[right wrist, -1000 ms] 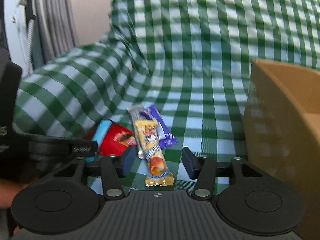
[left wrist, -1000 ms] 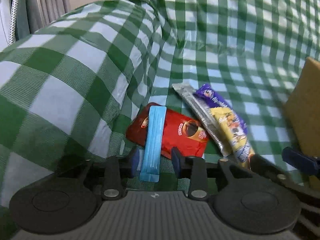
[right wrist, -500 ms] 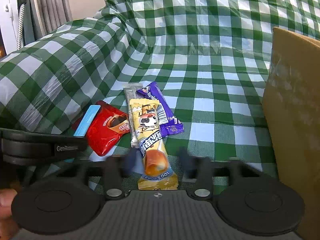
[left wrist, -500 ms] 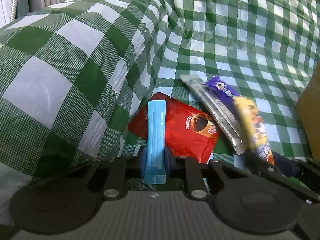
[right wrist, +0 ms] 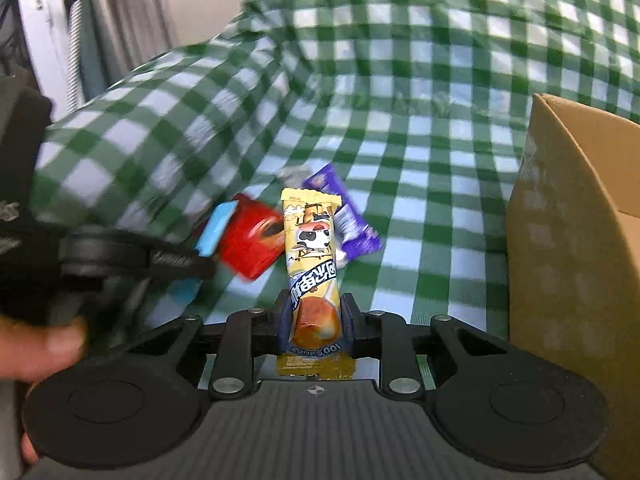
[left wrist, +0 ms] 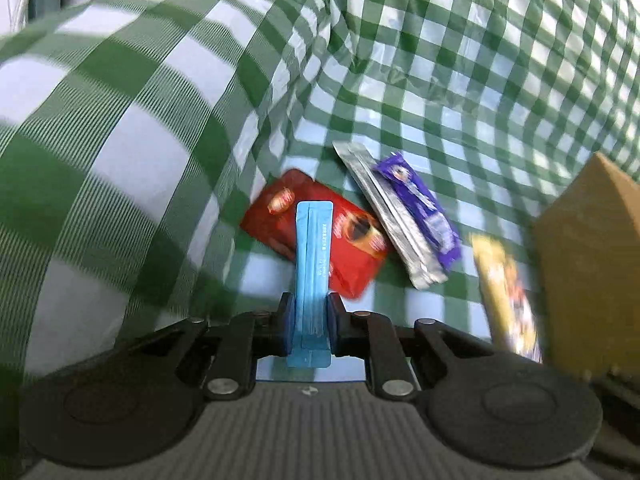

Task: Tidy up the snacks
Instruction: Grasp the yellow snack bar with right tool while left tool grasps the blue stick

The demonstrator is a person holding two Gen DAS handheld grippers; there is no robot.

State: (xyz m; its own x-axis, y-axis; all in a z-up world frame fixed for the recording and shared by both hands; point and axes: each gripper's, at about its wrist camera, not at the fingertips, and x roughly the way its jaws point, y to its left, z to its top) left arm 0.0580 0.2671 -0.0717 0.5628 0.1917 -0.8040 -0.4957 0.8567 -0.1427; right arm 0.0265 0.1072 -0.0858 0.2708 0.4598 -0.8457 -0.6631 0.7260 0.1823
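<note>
My left gripper [left wrist: 309,322] is shut on a long blue stick packet [left wrist: 313,264] and holds it lifted above a red packet [left wrist: 352,240]. A silver packet [left wrist: 390,216] and a purple bar [left wrist: 420,210] lie to the right of the red one. My right gripper [right wrist: 315,320] is shut on a yellow snack bar [right wrist: 311,256] with a cow picture, raised off the cloth. That bar shows blurred in the left wrist view [left wrist: 506,292]. The left gripper and blue packet [right wrist: 214,232] appear at the left of the right wrist view.
A brown cardboard box [right wrist: 568,248] stands open at the right, also seen in the left wrist view [left wrist: 588,264]. A green and white checked cloth [left wrist: 460,100] covers the surface and rises into a hump at the left. Curtains [right wrist: 100,24] hang at the far left.
Both grippers have shut on their packets and lifted them: the left with the blue stick, the right with the yellow bar, which left its place beside the purple bar.
</note>
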